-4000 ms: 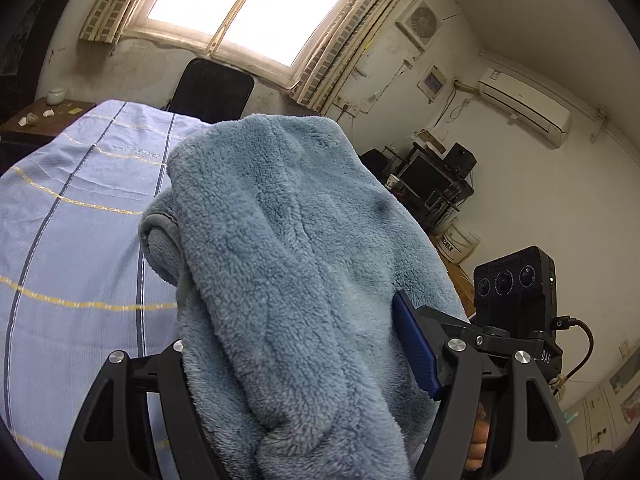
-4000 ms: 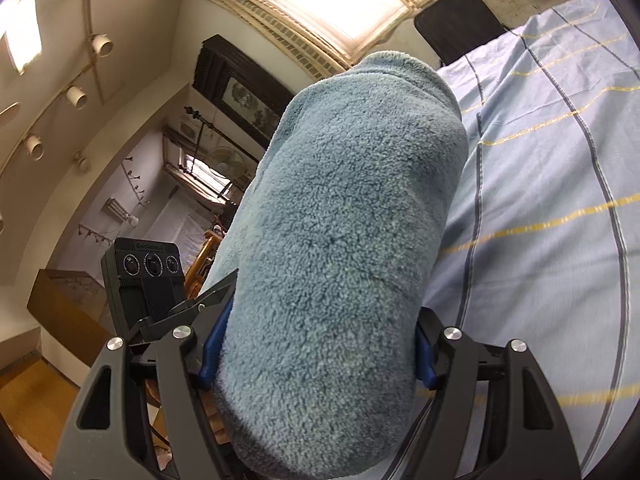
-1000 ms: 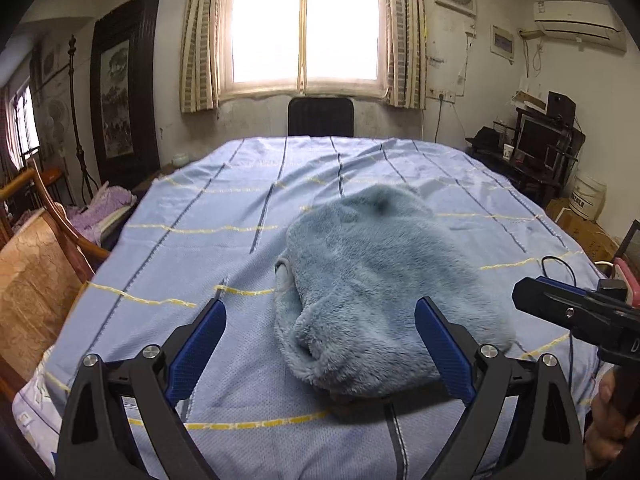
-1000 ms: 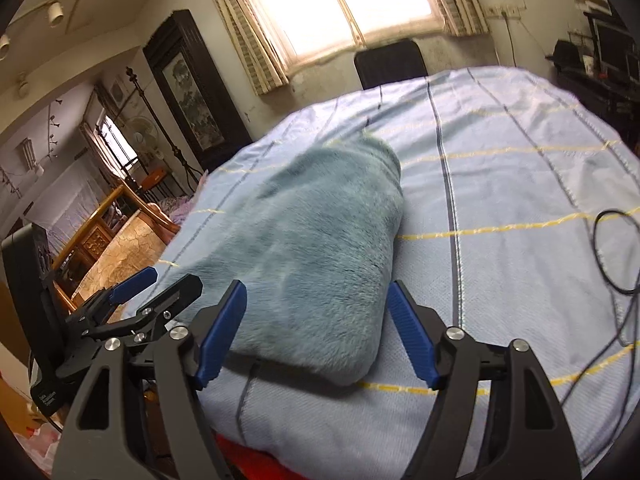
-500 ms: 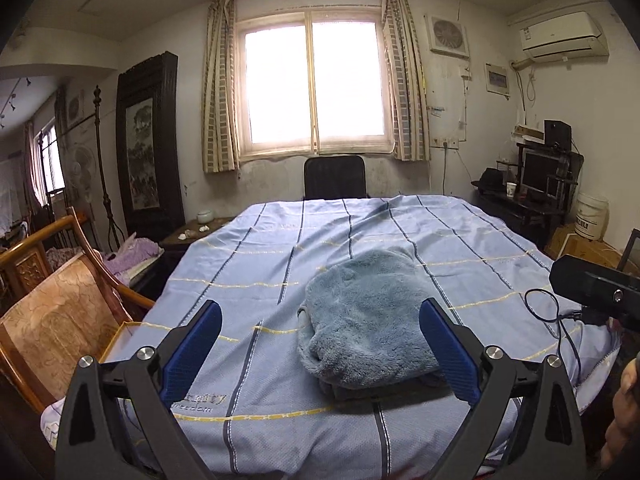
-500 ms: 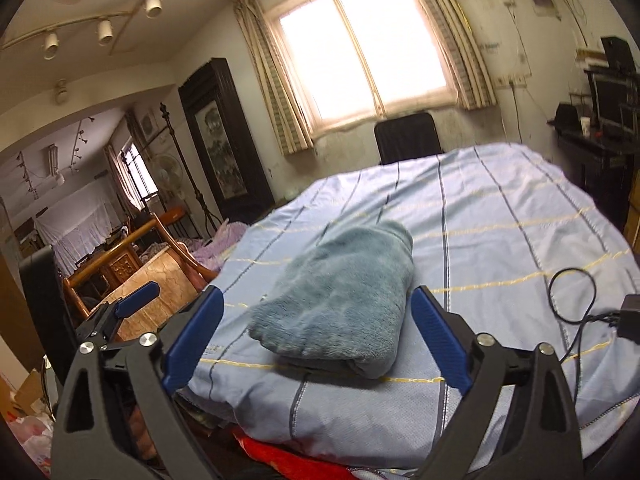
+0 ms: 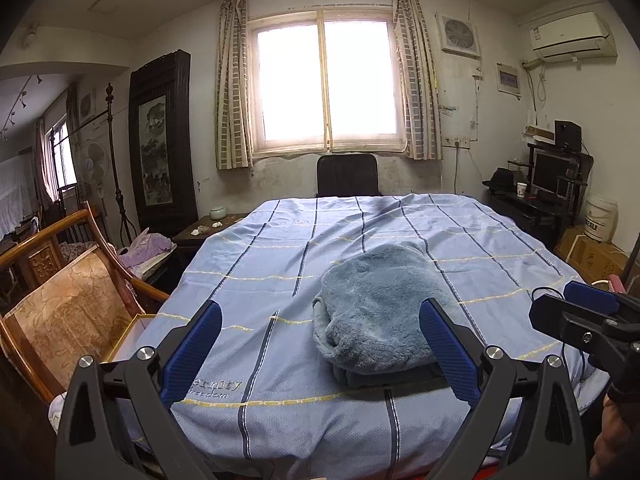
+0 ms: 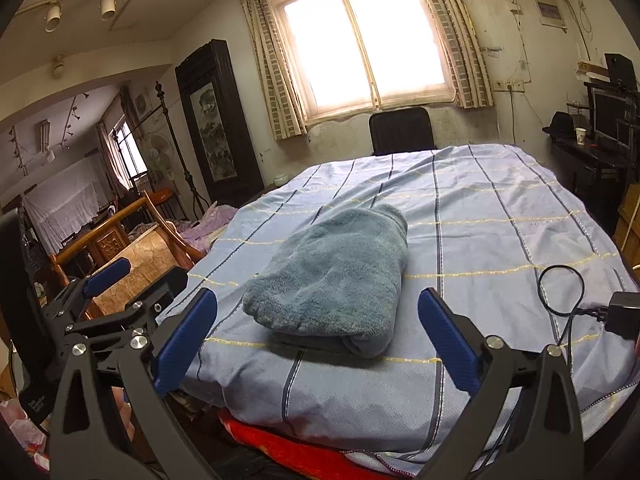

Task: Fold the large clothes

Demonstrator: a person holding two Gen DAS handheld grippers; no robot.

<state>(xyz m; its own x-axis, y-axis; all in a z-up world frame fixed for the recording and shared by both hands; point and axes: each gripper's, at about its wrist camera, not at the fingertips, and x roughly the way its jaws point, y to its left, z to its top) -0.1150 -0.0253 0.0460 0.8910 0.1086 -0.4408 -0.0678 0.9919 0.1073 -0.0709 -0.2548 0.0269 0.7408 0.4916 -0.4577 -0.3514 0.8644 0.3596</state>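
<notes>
A folded grey-blue fleece garment [image 7: 380,304] lies on the striped light-blue bed sheet [image 7: 280,260], near the front edge. My left gripper [image 7: 320,308] hovers in front of the bed, open, its blue pads well apart and clear of the cloth. In the right wrist view the same garment [image 8: 336,276] rests flat on the sheet [image 8: 500,220]. My right gripper [image 8: 317,295] is held back from it; its jaws are opening, with nothing between them. Each gripper shows at the edge of the other's view.
A carved wooden armchair [image 7: 72,300] stands left of the bed. A black chair [image 7: 347,176] sits under the window. A black cable and charger [image 8: 560,292] lie on the sheet's right side. A desk with a monitor [image 7: 552,176] is at the right wall.
Four seconds ago both grippers held the garment up. Now it lies folded on the bed, and both grippers have drawn back and up from it. The right jaws stand wider.
</notes>
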